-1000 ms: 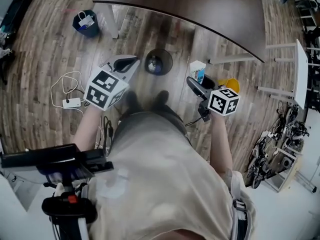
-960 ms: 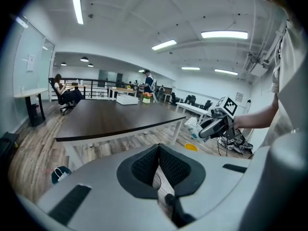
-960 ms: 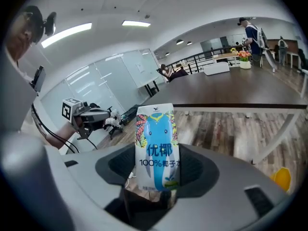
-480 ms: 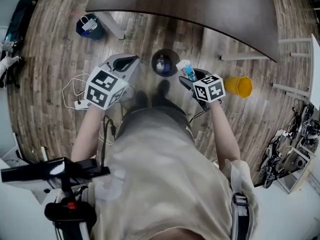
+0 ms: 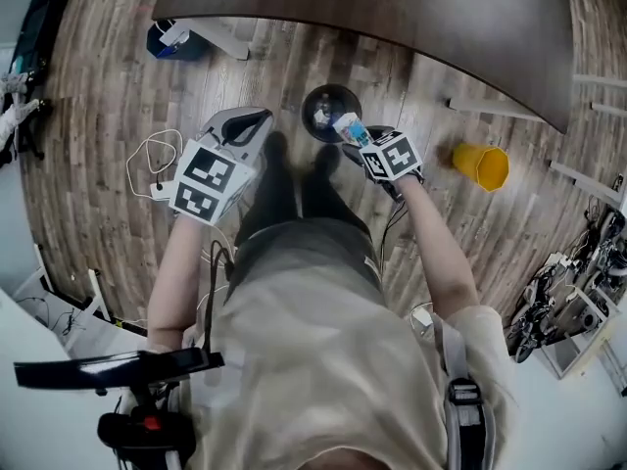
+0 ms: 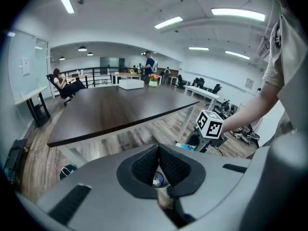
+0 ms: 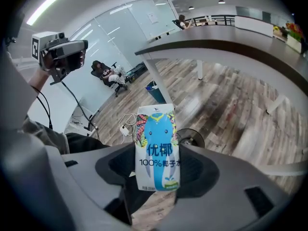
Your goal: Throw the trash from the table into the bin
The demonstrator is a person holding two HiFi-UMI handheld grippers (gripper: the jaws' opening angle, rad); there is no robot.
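Note:
A blue and white drink carton (image 7: 156, 148) stands upright between the jaws of my right gripper (image 7: 157, 171), which is shut on it. In the head view the carton (image 5: 351, 129) hangs at the right rim of the round black bin (image 5: 326, 112) on the floor, with some trash inside. My left gripper (image 5: 249, 121) is to the left of the bin, shut and empty. In the left gripper view its pads (image 6: 169, 163) meet, and the bin (image 6: 158, 179) shows through the gap below them. The dark table (image 5: 392, 8) lies beyond the bin.
A yellow cup (image 5: 481, 164) lies on the wooden floor to the right. A blue bag (image 5: 174, 39) sits by a white table leg (image 5: 220, 35) at the far left. White cables and a power strip (image 5: 157, 160) lie left of my left arm. A person sits at the table's far end (image 6: 60, 83).
My right gripper has carried the carton leftward and down, from beside the yellow cup to the bin's right rim. The left gripper has sunk slightly and stays shut.

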